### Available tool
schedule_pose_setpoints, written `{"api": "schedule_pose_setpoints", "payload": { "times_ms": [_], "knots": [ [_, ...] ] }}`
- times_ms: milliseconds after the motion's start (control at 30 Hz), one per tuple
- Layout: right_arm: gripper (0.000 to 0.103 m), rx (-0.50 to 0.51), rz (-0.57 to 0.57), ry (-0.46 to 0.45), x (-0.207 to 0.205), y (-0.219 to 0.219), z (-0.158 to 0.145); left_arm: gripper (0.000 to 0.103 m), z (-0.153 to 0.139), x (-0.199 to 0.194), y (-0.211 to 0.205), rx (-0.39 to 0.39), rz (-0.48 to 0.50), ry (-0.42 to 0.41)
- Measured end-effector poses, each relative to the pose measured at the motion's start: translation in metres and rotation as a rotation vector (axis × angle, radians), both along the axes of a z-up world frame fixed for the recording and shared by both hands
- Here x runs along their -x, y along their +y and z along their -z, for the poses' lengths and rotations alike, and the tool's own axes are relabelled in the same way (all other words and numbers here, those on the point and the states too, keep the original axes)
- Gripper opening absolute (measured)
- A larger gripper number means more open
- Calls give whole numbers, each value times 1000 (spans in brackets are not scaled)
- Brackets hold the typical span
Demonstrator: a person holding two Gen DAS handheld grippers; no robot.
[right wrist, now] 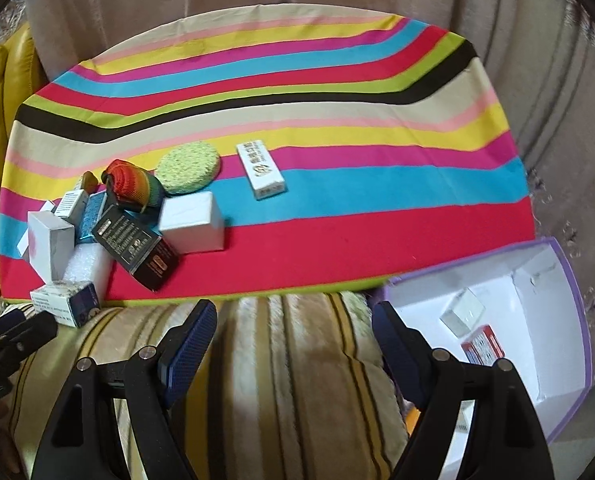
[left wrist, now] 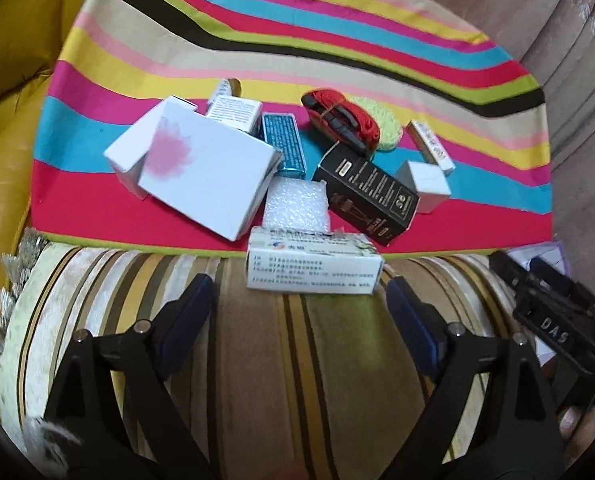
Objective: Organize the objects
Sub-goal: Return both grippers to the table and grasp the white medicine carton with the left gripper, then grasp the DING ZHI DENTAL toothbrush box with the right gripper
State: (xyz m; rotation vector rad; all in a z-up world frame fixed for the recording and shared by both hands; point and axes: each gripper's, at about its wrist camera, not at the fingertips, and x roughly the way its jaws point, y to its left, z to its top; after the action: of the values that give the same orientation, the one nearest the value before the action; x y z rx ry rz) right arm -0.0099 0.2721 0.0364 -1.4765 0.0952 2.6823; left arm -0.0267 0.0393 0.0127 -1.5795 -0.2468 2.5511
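Note:
My left gripper (left wrist: 299,304) is open over a striped plush cushion (left wrist: 257,360), with nothing between its blue pads. Just beyond its fingertips a white printed medicine box (left wrist: 313,266) lies on the near edge of the striped cloth (left wrist: 297,40). Behind it are bubble wrap (left wrist: 297,208), a black box (left wrist: 369,192), a big white box with a pink blotch (left wrist: 205,176), a blue box (left wrist: 283,144) and a white cube box (left wrist: 427,184). My right gripper (right wrist: 293,324) is open and empty above the same cushion. To its right stands a white storage box with a purple rim (right wrist: 577,320).
A green round sponge (right wrist: 188,167), a rolled red strap (right wrist: 135,188) and a long white box (right wrist: 261,170) lie farther back on the cloth. The storage box holds a small white box (right wrist: 463,310) and a red one (right wrist: 483,344). A yellow sofa (left wrist: 9,80) lies left.

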Motion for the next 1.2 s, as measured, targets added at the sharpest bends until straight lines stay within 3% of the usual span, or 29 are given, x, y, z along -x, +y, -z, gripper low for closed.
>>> {"api": "schedule_pose_setpoints", "payload": {
  "times_ms": [300,400,967,1100,1200],
  "knots": [
    [81,0,-14,1,38,1,6,90,12,17,8,26,24,-36],
    [81,-23,-19,8,55,2,6,79,14,19,12,36,37,-33],
    [80,-84,-74,-65,151,-9,41,79,15,17,11,9,40,-12],
    [66,-74,-70,-96,163,-10,53,79,13,16,9,-1,36,-8],
    [62,-64,-75,-88,164,-9,53,79,13,16,10,-1,36,-4]
  ]
}}
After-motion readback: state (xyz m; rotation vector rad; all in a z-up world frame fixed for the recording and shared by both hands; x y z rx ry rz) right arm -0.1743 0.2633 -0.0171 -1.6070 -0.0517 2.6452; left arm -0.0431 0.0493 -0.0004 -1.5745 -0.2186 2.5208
